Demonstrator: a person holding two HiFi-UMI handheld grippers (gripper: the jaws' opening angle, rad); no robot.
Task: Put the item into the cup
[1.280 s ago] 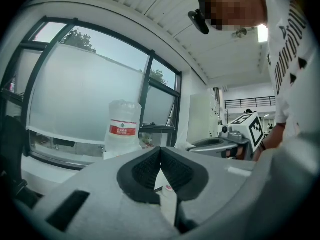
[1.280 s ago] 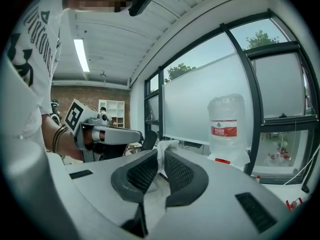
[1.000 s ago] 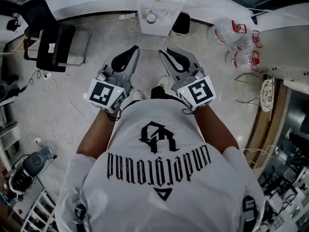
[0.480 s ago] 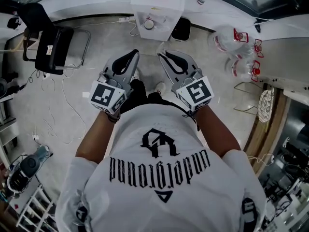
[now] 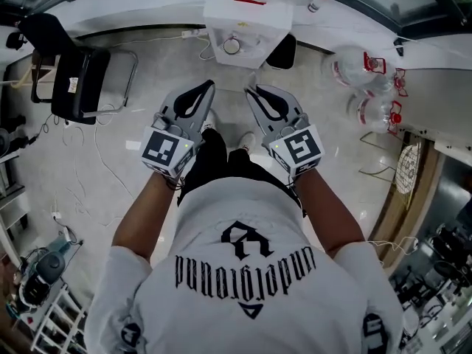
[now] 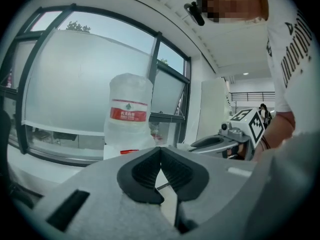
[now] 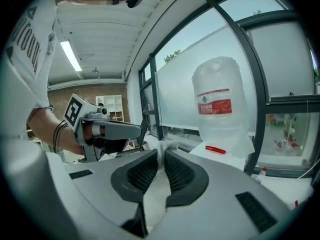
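Note:
I hold both grippers side by side at waist height over the floor, pointing at a white water dispenser (image 5: 247, 22). My left gripper (image 5: 209, 85) has its tips touching (image 6: 160, 149) and nothing in them. My right gripper (image 5: 250, 91) has its jaws nearly together (image 7: 162, 151), and a white crumpled scrap (image 7: 163, 145) sticks out at their tips. A small round rim (image 5: 231, 46) on the dispenser's front may be a cup; I cannot tell for sure. A big clear water bottle (image 7: 221, 101) with a red label stands on the dispenser.
A red stick-like thing (image 7: 216, 149) lies on the dispenser top by the bottle. Spare water bottles (image 5: 363, 76) stand on the floor to the right. A black chair (image 5: 77, 68) and loose cables are at the left. A window wall runs behind the dispenser.
The dispenser has come nearer to the gripper tips as the person steps toward it. Both grippers keep their pose and jaw gap.

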